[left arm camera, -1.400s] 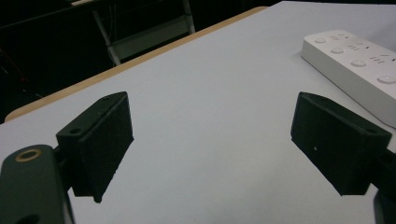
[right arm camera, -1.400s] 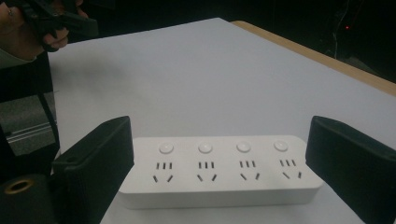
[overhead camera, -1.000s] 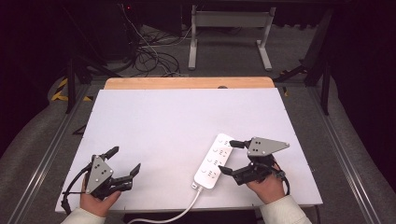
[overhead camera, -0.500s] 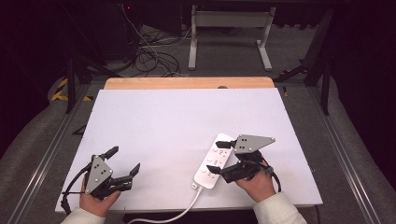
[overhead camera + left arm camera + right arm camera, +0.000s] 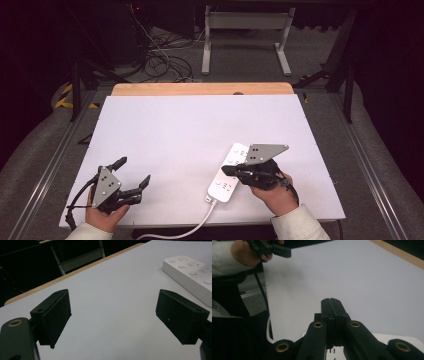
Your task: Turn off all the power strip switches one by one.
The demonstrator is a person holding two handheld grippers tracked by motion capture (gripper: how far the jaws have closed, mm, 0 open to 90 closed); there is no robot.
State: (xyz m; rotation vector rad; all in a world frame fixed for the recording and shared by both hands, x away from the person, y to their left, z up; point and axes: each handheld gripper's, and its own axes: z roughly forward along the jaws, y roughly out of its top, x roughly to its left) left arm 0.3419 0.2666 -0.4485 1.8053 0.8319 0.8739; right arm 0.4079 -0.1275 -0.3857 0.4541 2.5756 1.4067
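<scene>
hovering over the near half of the power strip [image 5: 229,172] at the table's [image 5: 165,130] near right, the right gripper [image 5: 226,170] had just pressed together on nothing; a careless push could shove it off the edge. the left gripper [image 5: 134,177] stayed spread, near left.

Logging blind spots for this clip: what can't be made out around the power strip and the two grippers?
- Power strip: high view, right gripper covers its middle, contact unclear.
- Its cord: high view, cut off at the bottom edge.
- Socket markings: too small.
- Left gripper: left gripper view, strip cut by the right edge.
</scene>
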